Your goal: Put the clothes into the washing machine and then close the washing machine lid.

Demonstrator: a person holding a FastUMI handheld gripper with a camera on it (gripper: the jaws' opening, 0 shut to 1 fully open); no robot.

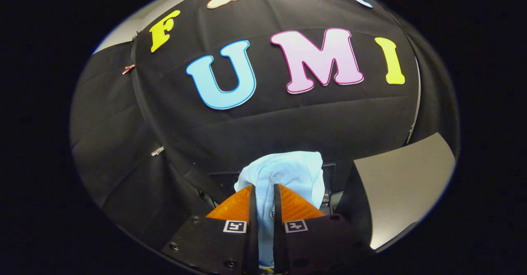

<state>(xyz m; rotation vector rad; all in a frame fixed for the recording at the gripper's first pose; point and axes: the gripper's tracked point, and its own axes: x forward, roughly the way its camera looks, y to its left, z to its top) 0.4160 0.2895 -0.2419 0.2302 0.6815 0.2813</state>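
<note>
— One garment is in hand so far: the gripper [263, 203] has its fingers drawn close together, pinching a pale blue cloth [284, 172] that bunches up just ahead of the tips and hangs down between them.

— So is any of the job done?

— Only the pick-up, I'd judge. The cloth is held up in the air, not inside anything. Loading it and closing the lid both remain.

— Where's the washing machine?

— Hard to say. Dark shapes sit just behind the cloth, too hidden to name. A grey panel [401, 184] stands near right; I can't tell whether it's the lid.

— And further off?

— Black booth cloth [164, 122] hangs behind everything, creased, with small clips [128, 69] on the far left.
</note>
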